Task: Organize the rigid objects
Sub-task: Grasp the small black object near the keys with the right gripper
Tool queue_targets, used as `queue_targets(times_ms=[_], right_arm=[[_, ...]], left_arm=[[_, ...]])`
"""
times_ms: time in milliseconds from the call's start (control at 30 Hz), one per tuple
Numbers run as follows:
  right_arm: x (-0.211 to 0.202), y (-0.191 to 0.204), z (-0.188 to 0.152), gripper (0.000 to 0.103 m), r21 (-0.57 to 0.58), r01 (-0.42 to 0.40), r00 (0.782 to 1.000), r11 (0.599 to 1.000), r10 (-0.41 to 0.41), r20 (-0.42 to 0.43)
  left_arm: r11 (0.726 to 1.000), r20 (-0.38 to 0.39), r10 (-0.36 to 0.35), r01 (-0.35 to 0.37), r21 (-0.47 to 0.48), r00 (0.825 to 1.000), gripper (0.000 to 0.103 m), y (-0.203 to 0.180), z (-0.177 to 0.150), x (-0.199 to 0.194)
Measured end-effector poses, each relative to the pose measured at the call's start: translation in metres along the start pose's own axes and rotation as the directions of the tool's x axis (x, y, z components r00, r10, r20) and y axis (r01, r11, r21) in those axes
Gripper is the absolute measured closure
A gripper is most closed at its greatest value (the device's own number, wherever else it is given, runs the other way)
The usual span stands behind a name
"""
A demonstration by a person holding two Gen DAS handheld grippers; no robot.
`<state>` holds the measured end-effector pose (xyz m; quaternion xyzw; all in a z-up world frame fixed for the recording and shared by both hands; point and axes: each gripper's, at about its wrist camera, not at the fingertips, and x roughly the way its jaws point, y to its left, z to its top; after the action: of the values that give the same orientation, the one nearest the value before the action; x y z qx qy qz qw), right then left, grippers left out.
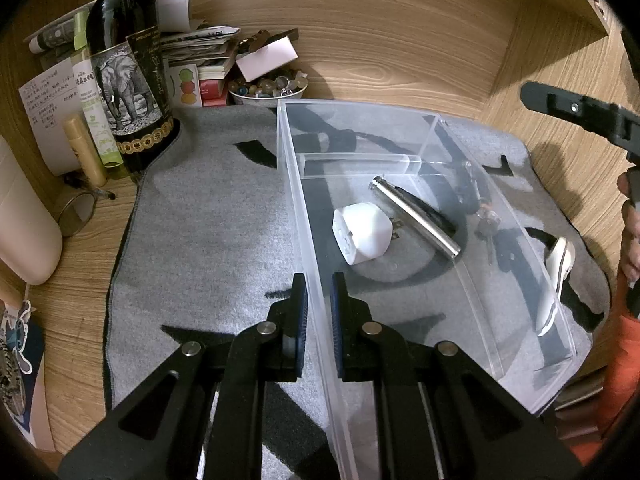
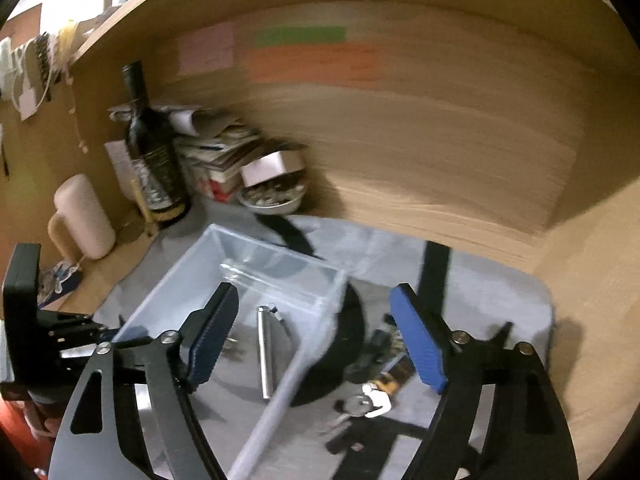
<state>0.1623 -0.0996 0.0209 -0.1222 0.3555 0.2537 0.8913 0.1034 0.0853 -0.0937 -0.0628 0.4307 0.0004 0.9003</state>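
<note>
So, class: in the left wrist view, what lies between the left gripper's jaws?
The clear plastic bin's near side wall runs between them, seen in the left wrist view.

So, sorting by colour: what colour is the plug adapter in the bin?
White, clearest in the left wrist view.

A dark wine bottle [image 1: 124,68] stands on the desk [image 1: 76,264] beside stacked papers [image 1: 200,46] and a bowl of stones [image 1: 267,87].

Left gripper [image 1: 319,294] pinched shut, right gripper [image 2: 316,336] — spread wide
</note>
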Motion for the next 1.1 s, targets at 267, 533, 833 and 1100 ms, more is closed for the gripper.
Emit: queue_targets(times_ms=[267,533,833,1100], right_arm=[[0.012,-0.035,-0.034,0.024,0.052,0.063,0.993,0.997,-0.058,-0.103],[0.03,-0.046,-0.079,0.024,0.067,0.077,0.97,0.995,-0.059,-0.236],[0.047,-0.024,-0.109,0.026,-0.017,0.023,0.939,1.0,-0.028,-0.344],[0.049,-0.021,-0.111,0.071,-0.021,-0.012,0.945,1.0,0.005,-0.326]], left_arm=[[1.0,0.0,0.003,-0.003,0.003,1.0,0.093,0.0,-0.001,0.0],[1.0,0.0,0.005,-0.005,0.004,1.0,0.093,0.0,-0.002,-0.001],[1.0,0.001,0.008,-0.008,0.007,1.0,0.093,0.0,-0.003,-0.001],[1.0,0.001,0.007,-0.007,0.006,1.0,0.093,-0.001,-0.003,-0.001]])
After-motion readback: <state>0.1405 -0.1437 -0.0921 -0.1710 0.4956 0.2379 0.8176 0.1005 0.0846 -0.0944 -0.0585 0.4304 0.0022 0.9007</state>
